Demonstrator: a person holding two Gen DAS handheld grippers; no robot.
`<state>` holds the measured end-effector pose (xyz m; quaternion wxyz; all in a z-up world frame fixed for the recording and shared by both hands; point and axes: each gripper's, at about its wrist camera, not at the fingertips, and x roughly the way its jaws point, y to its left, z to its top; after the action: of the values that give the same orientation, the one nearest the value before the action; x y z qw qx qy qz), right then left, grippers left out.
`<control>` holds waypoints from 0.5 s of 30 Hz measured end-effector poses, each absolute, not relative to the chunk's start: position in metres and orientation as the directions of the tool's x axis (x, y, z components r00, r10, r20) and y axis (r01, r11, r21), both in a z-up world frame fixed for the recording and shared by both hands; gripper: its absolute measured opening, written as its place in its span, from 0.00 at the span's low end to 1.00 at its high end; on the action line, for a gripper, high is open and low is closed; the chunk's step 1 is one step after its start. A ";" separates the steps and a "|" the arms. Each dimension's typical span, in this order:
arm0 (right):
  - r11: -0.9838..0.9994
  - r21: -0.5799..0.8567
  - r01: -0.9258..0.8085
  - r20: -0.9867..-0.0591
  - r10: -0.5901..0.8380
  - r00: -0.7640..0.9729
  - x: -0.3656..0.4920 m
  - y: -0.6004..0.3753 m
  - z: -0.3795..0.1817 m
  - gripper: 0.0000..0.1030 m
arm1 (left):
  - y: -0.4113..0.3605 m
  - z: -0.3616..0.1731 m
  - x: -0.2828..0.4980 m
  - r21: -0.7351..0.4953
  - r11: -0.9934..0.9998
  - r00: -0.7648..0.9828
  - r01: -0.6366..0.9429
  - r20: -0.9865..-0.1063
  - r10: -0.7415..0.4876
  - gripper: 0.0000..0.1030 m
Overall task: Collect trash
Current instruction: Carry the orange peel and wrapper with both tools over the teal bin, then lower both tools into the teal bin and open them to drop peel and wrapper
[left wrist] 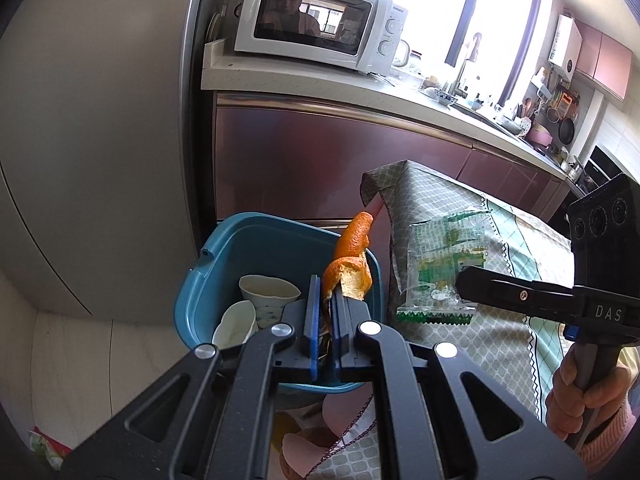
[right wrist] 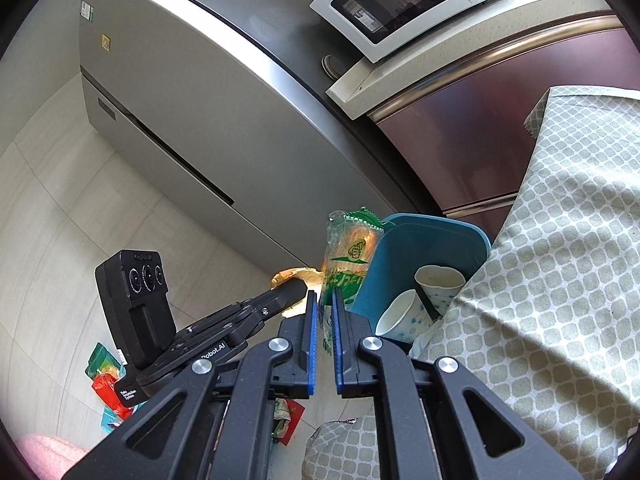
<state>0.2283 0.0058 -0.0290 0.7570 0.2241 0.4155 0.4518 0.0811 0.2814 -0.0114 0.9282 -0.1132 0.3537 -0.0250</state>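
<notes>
At the far left of the left wrist view a grey refrigerator (left wrist: pixel 92 128) is seen, with pale floor tiles (left wrist: pixel 72 368) below it and a scrap of wrapper litter (left wrist: pixel 44 446) in the lower left corner. In the upper centre a white microwave (left wrist: pixel 320 24) is set on a pale countertop (left wrist: pixel 304 84) over maroon cabinet fronts (left wrist: pixel 304 156); a bright window (left wrist: pixel 448 8) and a cluttered sink area are found toward the upper right. Below centre a blue bin (left wrist: pixel 244 248) is placed against the edge of a table covered with a green-patterned cloth (left wrist: pixel 492 332); two paper cups (left wrist: pixel 268 292) lie inside it. The left gripper (left wrist: pixel 326 300) is held above the bin, its jaws pinching an orange peel (left wrist: pixel 352 264) that stands up from them. To the right, a clear green-printed plastic wrapper (left wrist: pixel 444 268) is gripped by the right gripper (left wrist: pixel 464 284), carried by a hand (left wrist: pixel 580 396) at the lower right. In the right wrist view more wrappers (right wrist: pixel 106 384) are recorded on the floor at lower left; at centre the right gripper's (right wrist: pixel 324 316) blue-padded jaws are closed on the wrapper (right wrist: pixel 348 256), held beside the bin (right wrist: pixel 432 236), with the cloth (right wrist: pixel 560 240) filling the right.
</notes>
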 end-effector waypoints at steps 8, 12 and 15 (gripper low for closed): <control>0.494 0.714 -0.496 -0.436 0.868 0.238 0.231 0.013 -0.030 0.06 | 0.283 -0.014 0.081 -0.225 0.973 0.745 -0.043 -0.657 -0.119 0.05; 0.496 0.713 -0.495 -0.440 0.867 0.236 0.232 0.016 -0.031 0.06 | 0.283 -0.015 0.082 -0.221 0.974 0.744 -0.049 -0.659 -0.112 0.05; 0.499 0.713 -0.492 -0.444 0.865 0.235 0.233 0.018 -0.032 0.06 | 0.284 -0.016 0.082 -0.222 0.974 0.742 -0.054 -0.661 -0.109 0.05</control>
<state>0.2328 0.0178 -0.0318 0.7547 0.2193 0.4245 0.4496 0.0820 0.2837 -0.0162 0.9263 -0.1139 0.3587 -0.0149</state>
